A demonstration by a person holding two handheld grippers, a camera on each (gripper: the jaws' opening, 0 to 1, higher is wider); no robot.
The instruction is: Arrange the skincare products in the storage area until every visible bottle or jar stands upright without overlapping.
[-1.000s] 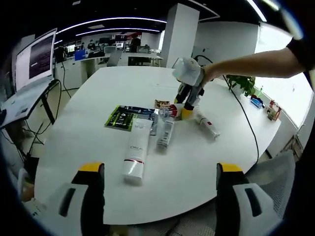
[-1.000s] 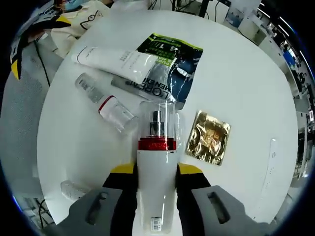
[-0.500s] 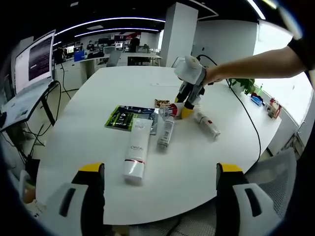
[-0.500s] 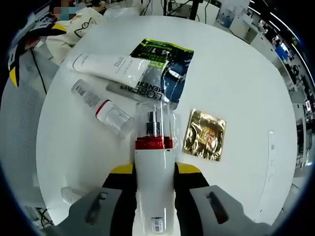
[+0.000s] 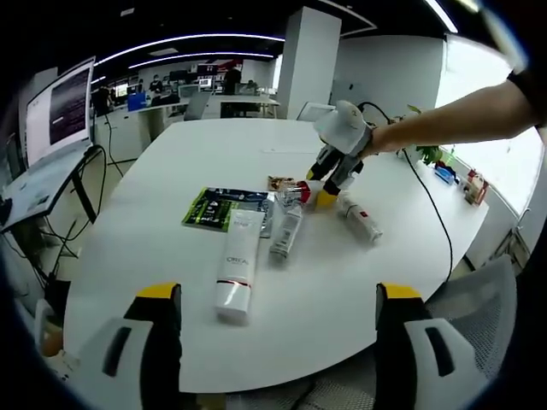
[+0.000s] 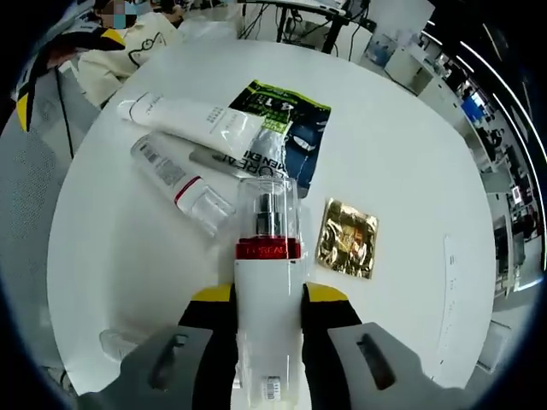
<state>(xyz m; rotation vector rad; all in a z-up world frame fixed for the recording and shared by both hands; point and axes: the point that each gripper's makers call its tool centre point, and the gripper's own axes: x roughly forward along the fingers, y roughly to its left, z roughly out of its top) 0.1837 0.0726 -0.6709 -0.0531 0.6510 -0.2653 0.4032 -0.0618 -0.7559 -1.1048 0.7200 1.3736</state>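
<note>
Clearly the right gripper [image 6: 267, 312] has its jaws closed around a white pump bottle [image 6: 267, 299], lifted above the table [image 6: 402, 162], probably to stand it upright. Meanwhile the left gripper [image 5: 278, 320] waits wide apart, empty, while a tube [image 6: 192, 120] and another bottle [image 6: 181, 181] lie flat.

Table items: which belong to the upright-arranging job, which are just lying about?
Job:
- pump bottle, in right hand-held gripper
- white tube
- clear-capped bottle
- bottle lying apart

Lying about:
- gold sachet
- green-and-dark sachet
- paper strip
</note>
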